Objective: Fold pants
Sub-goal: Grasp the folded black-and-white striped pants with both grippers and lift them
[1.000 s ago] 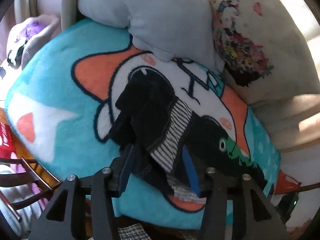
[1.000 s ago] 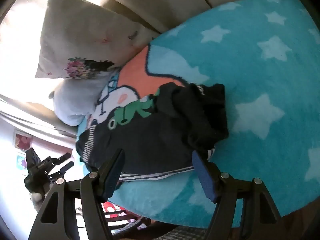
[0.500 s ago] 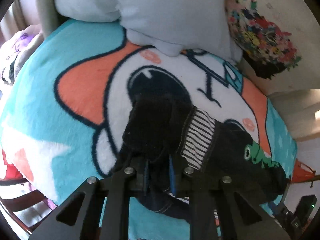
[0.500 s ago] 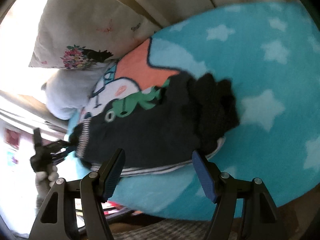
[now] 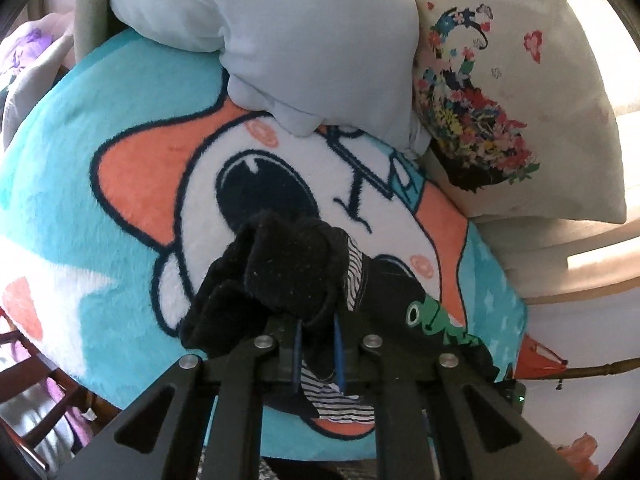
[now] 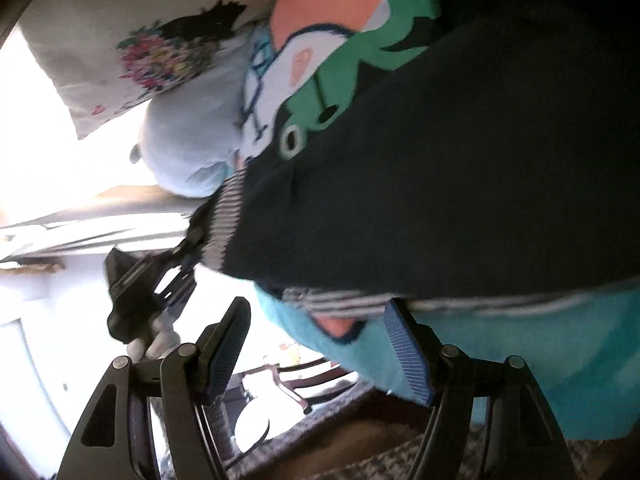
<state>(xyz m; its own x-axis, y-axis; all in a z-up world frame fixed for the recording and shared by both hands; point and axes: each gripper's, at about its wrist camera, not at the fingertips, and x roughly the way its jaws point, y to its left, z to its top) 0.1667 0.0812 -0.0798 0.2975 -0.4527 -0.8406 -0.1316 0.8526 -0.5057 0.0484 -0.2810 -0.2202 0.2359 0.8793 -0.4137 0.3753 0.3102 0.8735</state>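
Small black pants point(image 5: 288, 280) with a striped lining and a green crocodile print point(image 5: 436, 320) lie on a turquoise cartoon blanket point(image 5: 80, 200). My left gripper point(image 5: 318, 354) is shut on the bunched end of the pants, which stands up in a clump. In the right wrist view the pants point(image 6: 460, 180) fill the upper right, close and blurred. My right gripper point(image 6: 320, 348) is open, its right pad at the striped hem point(image 6: 360, 300) near the blanket's front edge. The left gripper point(image 6: 148, 280) shows in the right wrist view, holding the far end.
A pale blue cushion point(image 5: 280, 40) and a white pillow with a floral print point(image 5: 500, 100) lie at the back of the blanket. A beige sofa edge point(image 5: 560, 260) is at the right. Dark wooden chair rails point(image 6: 296, 384) stand below the blanket's edge.
My left gripper closed on the end of the pants and lifted it into a clump. My right gripper stayed open and moved in close to the striped hem.
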